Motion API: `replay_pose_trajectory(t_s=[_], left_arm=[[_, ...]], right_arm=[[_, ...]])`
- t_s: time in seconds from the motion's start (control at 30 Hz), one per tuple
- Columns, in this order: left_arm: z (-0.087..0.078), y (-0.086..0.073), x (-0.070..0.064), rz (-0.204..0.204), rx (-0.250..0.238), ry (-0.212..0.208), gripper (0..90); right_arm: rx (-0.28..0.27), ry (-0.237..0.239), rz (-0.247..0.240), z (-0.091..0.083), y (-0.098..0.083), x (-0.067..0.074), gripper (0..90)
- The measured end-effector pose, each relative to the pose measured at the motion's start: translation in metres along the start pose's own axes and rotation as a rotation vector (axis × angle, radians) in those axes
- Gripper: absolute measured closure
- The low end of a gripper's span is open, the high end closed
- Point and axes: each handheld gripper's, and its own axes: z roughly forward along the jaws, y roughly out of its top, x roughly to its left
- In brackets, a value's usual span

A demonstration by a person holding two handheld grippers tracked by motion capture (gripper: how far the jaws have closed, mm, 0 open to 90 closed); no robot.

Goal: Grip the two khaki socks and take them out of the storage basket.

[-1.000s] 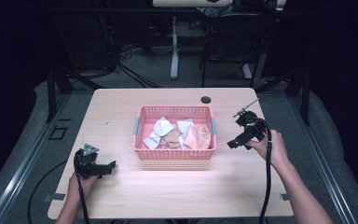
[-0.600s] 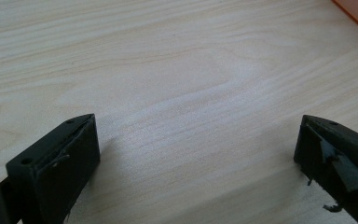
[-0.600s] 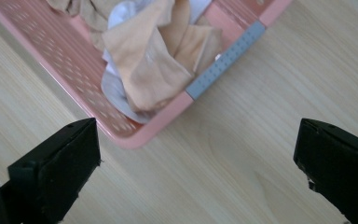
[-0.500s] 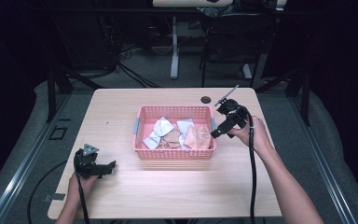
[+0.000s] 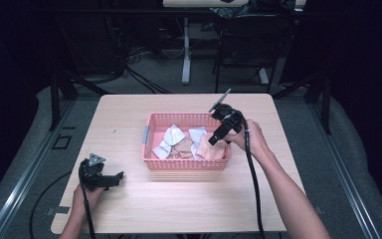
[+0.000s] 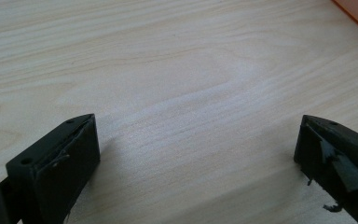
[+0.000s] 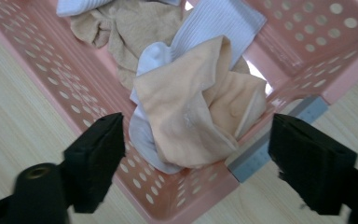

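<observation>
1. Two grippers: the right gripper (image 5: 213, 141) hangs over the pink basket's (image 5: 185, 164) right end, jaws apart and just closing around nothing, straddling a peach sock (image 7: 200, 116).
2. The sock partly hides a white sock (image 7: 144, 130) beneath it.
3. Left of the basket, the left gripper (image 5: 118, 175) rests released on the table (image 6: 177, 93).

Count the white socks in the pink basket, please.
2 white socks: one at the basket's left-middle, one right of centre beside the peach sock. Others may be hidden underneath.

Right gripper (image 5: 218, 134) moved over the basket (image 5: 186, 164), jaws apparently closing
</observation>
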Motion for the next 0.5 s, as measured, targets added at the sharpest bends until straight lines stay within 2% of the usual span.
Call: replay_pose_trajectory(t_s=[0.07, 0.23, 0.27, 0.5], left_arm=[[0.0, 0.0, 0.0, 0.0, 0.0, 0.0, 0.0], [0.0, 0.0, 0.0, 0.0, 0.0, 0.0, 0.0], [0.0, 0.0, 0.0, 0.0, 0.0, 0.0, 0.0], [0.0, 0.0, 0.0, 0.0, 0.0, 0.0, 0.0]], right_arm=[[0.04, -0.008, -0.014, 0.005, 0.005, 0.001, 28.1], [0.079, -0.015, -0.003, 0.02, 0.012, 0.005, 40.6], [0.091, -0.029, -0.009, 0.023, 0.013, 0.005, 42.0], [0.109, -0.04, 0.018, 0.039, 0.016, 0.0, 49.7]])
